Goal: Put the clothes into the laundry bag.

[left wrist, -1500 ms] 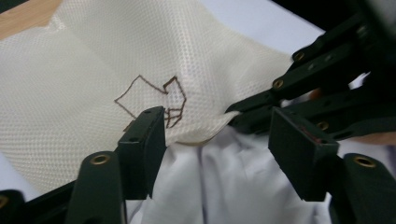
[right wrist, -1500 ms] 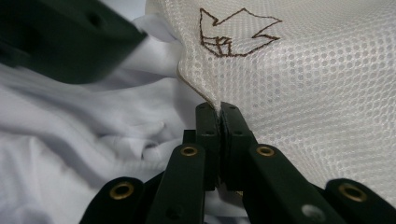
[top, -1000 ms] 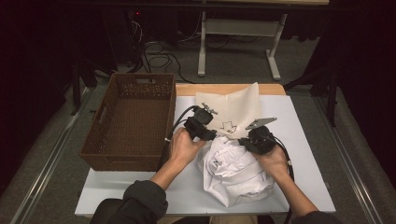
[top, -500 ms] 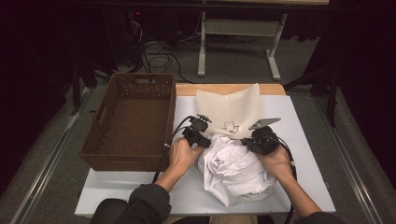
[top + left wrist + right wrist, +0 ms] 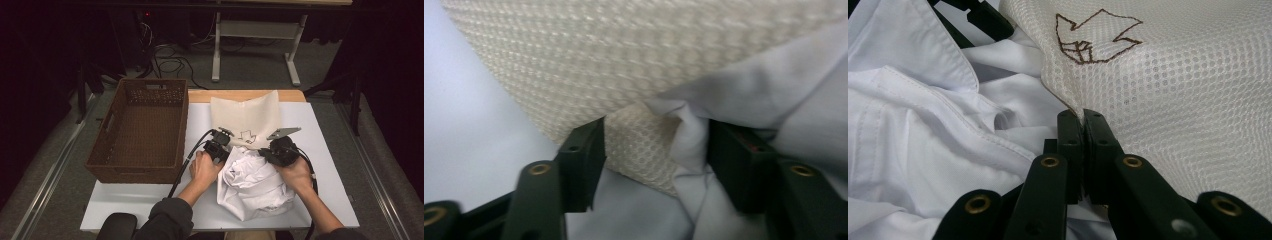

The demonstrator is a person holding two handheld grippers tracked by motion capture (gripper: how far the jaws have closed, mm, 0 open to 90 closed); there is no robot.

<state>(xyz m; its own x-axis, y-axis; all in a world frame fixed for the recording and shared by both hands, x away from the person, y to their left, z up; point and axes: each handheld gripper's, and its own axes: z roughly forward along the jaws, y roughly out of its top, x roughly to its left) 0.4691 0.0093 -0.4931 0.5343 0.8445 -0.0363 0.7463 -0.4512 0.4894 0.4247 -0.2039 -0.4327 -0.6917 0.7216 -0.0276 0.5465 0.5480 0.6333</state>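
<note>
A cream mesh bag (image 5: 247, 117) with a brown stitched emblem (image 5: 1095, 37) lies on the white table (image 5: 327, 135), its near edge on a crumpled white shirt (image 5: 255, 187). My right gripper (image 5: 272, 154) is shut on the bag's near rim (image 5: 1083, 112), with the shirt (image 5: 913, 125) to its left. My left gripper (image 5: 223, 154) sits low at the shirt's left side. Its jaws have just been opening and now stand apart (image 5: 656, 145), with a piece of mesh bag (image 5: 639, 145) and a fold of shirt (image 5: 691, 150) loose between them.
A brown wicker basket (image 5: 140, 130) stands on the table's left part, close to my left hand. A strip of wooden edge (image 5: 240, 95) shows behind the bag. Cables and a metal stand (image 5: 255, 55) are on the floor beyond the table.
My left gripper has come down and toward the person, from above the bag to the shirt's left edge, and its jaws have spread wider. The right gripper has stayed put on the bag's rim.
</note>
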